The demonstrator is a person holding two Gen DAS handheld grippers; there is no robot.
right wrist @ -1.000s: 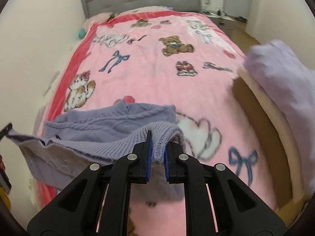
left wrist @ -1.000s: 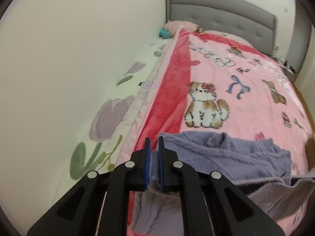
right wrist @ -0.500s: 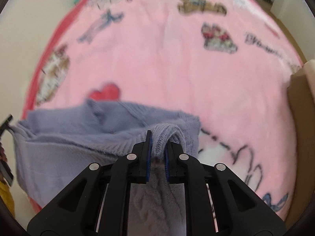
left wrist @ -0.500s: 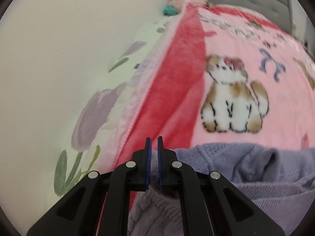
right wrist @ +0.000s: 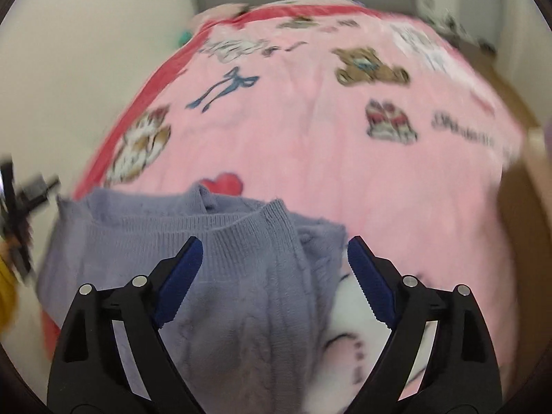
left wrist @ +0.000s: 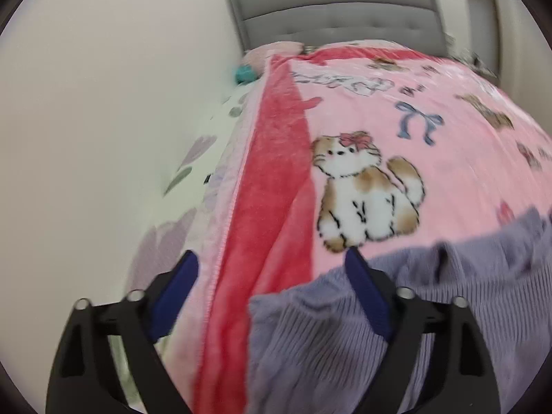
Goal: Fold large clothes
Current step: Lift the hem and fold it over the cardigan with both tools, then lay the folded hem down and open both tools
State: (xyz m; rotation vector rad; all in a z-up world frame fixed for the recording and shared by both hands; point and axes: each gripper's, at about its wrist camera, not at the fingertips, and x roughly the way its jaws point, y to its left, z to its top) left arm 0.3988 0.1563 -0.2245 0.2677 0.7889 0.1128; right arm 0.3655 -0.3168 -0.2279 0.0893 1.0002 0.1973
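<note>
A lavender knitted sweater lies folded on the near end of a pink cartoon blanket. My left gripper is open over the sweater's left corner, holding nothing. In the right wrist view the sweater lies flat with a ribbed edge folded on top. My right gripper is open just above its right part, holding nothing. The other gripper shows blurred at the left edge.
The bed has a grey padded headboard and a white wall along its left side. A tulip-print sheet shows beside the blanket. A wooden bed edge runs on the right.
Both grippers were shut on the sweater's edge and carried it forward over itself. Both have now opened and let go, and the sweater lies folded on the blanket.
</note>
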